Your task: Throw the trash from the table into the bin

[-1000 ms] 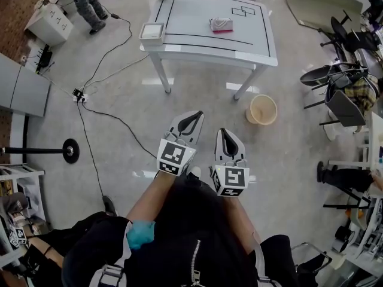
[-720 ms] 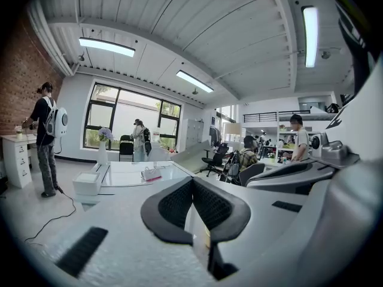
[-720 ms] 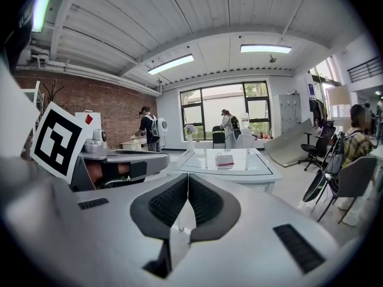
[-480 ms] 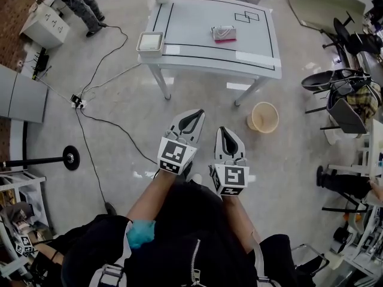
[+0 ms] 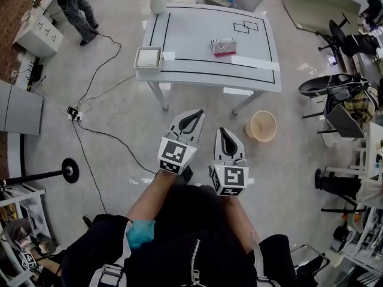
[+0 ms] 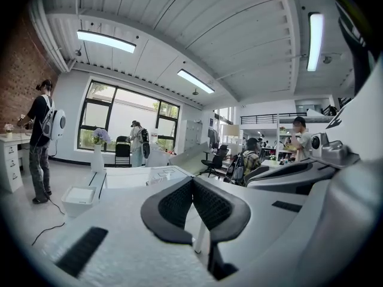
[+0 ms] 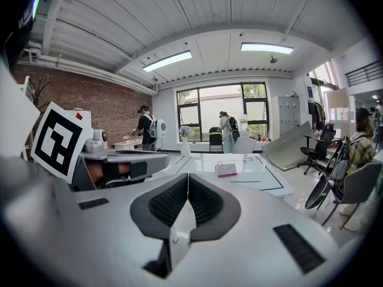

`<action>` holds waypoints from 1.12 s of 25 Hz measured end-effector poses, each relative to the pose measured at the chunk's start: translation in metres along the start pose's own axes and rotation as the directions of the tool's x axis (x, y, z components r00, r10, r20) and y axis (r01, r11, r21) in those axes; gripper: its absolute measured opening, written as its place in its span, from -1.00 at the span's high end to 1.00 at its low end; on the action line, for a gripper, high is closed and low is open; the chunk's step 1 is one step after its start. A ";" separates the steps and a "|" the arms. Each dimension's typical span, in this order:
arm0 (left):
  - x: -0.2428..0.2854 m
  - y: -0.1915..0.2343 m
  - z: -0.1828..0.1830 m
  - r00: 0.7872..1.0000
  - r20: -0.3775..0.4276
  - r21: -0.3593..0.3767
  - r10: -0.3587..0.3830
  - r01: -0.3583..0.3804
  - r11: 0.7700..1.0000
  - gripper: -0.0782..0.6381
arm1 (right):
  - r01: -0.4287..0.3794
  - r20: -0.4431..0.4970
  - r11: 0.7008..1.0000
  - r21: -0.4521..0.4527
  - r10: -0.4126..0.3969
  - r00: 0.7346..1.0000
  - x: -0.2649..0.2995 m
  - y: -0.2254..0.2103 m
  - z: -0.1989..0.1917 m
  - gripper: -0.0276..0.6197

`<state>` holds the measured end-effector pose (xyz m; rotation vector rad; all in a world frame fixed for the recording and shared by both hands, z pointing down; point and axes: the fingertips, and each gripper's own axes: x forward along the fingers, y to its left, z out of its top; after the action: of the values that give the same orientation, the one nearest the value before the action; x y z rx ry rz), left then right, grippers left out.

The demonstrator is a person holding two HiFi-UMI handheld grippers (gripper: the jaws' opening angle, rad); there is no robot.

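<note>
Both grippers shut, nothing held

Left gripper (image 6: 192, 179) has its jaws pressed together at the tips w/ nothing between them. Right gripper (image 7: 187, 177) is the same, pads meeting & empty. In the head view the two are held out side by side over the floor, near each other but apart, pointing toward the table (image 5: 197, 64), each w/ its marker cube on the end nearest the person's body. Trash (image 5: 222, 45) (a small whitish packet w/ a pink edge) lies on the tabletop right of centre, near a pair of drawn rectangles, well apart from both grippers. Bin (image 5: 261, 126), a round beige bucket, stands on the floor by the table's front right leg, ahead & to the right of the right gripper. White square box (image 5: 148, 58) sits at the table's front left corner; a vase (image 5: 156, 0) w/ flowers stands at the far left corner. Black round stand base (image 5: 70, 170) rests on the floor at left. Another person (image 5: 75, 5) stands by a white cabinet (image 5: 36, 28) at top left; office chairs (image 5: 335, 94) crowd the right side
</note>
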<state>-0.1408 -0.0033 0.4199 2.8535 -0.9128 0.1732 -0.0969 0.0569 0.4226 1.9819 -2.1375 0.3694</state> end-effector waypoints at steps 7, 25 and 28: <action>0.021 0.033 0.008 1.000 0.005 0.003 -0.030 0.030 1.000 0.76 | 0.030 0.016 1.000 0.000 -0.030 0.999 0.036 0.001 0.018 0.88; 0.059 0.054 0.010 0.998 0.004 -0.013 -0.055 0.055 0.998 0.76 | 0.061 0.018 0.998 -0.005 -0.061 0.998 0.072 -0.016 0.029 0.88; 0.068 0.056 0.009 0.998 -0.001 -0.010 -0.055 0.055 0.998 0.76 | 0.055 0.016 0.998 0.000 -0.055 0.998 0.080 -0.024 0.030 0.88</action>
<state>-0.1175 -0.0887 0.4264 2.8654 -0.8318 0.1642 -0.0791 -0.0304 0.4202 2.0458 -2.0869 0.3448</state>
